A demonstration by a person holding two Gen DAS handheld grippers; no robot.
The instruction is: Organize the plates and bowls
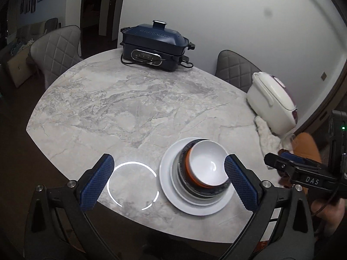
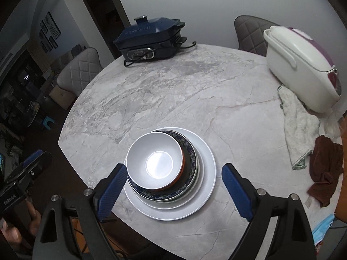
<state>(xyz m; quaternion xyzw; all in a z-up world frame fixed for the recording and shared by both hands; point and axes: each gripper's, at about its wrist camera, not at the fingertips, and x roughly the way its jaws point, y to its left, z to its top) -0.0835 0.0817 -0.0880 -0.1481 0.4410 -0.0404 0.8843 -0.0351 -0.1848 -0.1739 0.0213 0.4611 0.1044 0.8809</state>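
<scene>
A stack of dishes stands near the front edge of the marble table [image 1: 121,108]. At the bottom lies a large white plate [image 1: 169,186] [image 2: 206,173], on it a smaller white plate, then a dark blue patterned plate [image 2: 189,153]. A white bowl [image 1: 206,162] [image 2: 155,162] with an orange outside sits on top, off-centre. My left gripper [image 1: 168,159] hangs above the table, open, with the stack near its right finger and nothing between the pads. My right gripper [image 2: 174,166] is open above the stack, touching nothing. Each gripper shows at the edge of the other's view.
A dark blue electric cooker [image 1: 154,45] [image 2: 149,41] sits at the far edge, its cord on the table. At the right stand a white rice cooker [image 1: 271,101] [image 2: 301,69], a white towel [image 2: 297,125] and a brown cloth [image 2: 325,169]. Quilted chairs [image 1: 56,49] surround the table.
</scene>
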